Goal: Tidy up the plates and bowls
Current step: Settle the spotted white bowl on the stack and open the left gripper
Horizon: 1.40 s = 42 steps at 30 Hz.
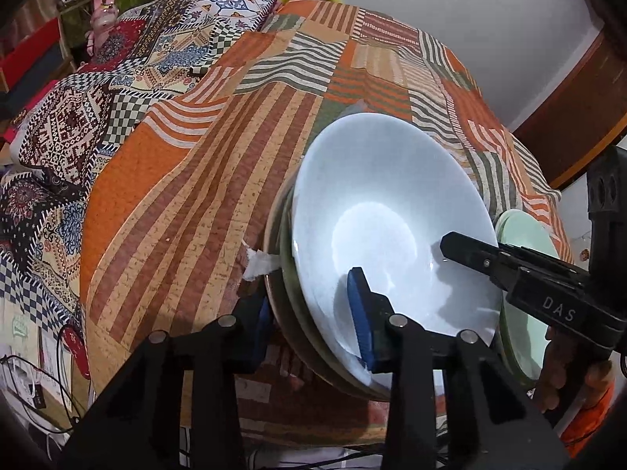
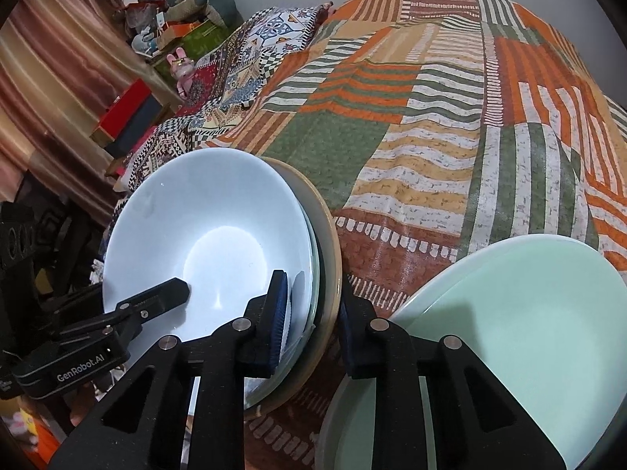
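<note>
A white bowl (image 1: 392, 203) (image 2: 196, 215) tops a nested stack, with a greenish bowl and a tan bowl (image 2: 331, 243) under it. My left gripper (image 1: 309, 321) is shut on the stack's near left rim, one blue pad inside the white bowl and the other outside. My right gripper (image 2: 313, 329) is shut on the stack's right rim the same way; its inner finger (image 1: 470, 252) shows in the left wrist view. Just right of the stack lies a pale green plate (image 2: 509, 333) (image 1: 525, 313) on top of another plate.
Everything sits on a bed under an orange, green and cream striped cloth (image 1: 235, 156) (image 2: 431, 137). A patterned quilt (image 1: 78, 125) lies to the left. Beyond it are a pink rabbit toy (image 2: 181, 64), red boxes (image 2: 125, 111) and clutter. Cables (image 1: 58, 391) hang at the lower left.
</note>
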Each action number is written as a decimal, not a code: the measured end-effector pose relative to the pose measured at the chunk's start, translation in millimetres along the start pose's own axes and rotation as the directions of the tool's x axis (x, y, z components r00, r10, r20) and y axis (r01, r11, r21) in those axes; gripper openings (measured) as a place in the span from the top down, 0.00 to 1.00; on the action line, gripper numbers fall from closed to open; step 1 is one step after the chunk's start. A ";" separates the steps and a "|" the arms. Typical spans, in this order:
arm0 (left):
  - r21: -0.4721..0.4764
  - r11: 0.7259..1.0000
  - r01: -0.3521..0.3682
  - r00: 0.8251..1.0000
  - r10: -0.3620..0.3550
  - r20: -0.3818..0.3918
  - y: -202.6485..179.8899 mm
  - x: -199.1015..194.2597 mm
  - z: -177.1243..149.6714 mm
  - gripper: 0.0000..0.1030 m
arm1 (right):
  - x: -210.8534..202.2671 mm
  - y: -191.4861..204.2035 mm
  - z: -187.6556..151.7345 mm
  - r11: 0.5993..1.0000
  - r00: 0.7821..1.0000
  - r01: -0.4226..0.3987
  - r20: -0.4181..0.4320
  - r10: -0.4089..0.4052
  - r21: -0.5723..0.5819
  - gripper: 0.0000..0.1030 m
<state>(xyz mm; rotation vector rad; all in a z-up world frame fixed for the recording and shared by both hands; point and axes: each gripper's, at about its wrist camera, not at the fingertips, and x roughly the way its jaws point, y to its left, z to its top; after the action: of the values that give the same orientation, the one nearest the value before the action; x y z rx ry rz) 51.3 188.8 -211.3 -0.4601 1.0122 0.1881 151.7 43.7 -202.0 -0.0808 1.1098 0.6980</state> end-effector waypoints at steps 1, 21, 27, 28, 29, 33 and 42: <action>0.000 1.000 -0.004 1.000 0.004 0.000 -0.6 -0.2 0.5 0.64 | -0.6 0.6 0.3 1.000 1.000 0.004 0.001 -0.004 0.000 0.79; 0.041 0.999 -0.028 0.997 0.025 0.079 -22.6 -35.5 1.2 0.64 | -38.7 3.4 -1.0 0.999 0.996 -0.001 0.092 -0.002 0.034 0.79; 0.070 0.997 -0.036 0.991 0.026 0.133 -36.8 -55.7 3.6 0.64 | -60.4 7.0 -1.0 0.999 0.989 -0.009 0.149 0.004 0.033 0.79; 0.073 0.997 -0.036 0.990 0.026 0.139 -38.4 -58.0 4.4 0.64 | -62.9 6.8 -1.1 0.999 0.988 -0.011 0.155 0.006 0.034 0.79; 0.080 0.996 -0.037 0.989 0.025 0.146 -40.8 -61.2 5.2 0.64 | -67.4 6.9 -1.9 0.999 0.986 -0.013 0.165 0.007 0.035 0.79; 0.104 0.994 -0.034 0.985 0.016 0.172 -51.1 -73.4 5.5 0.64 | -81.3 5.2 -3.9 0.999 0.981 -0.017 0.195 0.009 0.041 0.79; 0.156 0.988 -0.020 0.979 -0.012 0.206 -77.9 -90.8 3.0 0.64 | -109.6 -5.2 -13.3 0.998 0.968 -0.014 0.250 -0.002 0.063 0.79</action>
<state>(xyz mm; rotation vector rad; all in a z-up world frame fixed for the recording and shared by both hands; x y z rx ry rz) 34.1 126.2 -110.8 -0.2880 0.8174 0.1548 115.9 -17.7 -117.3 0.0647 0.8898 0.6573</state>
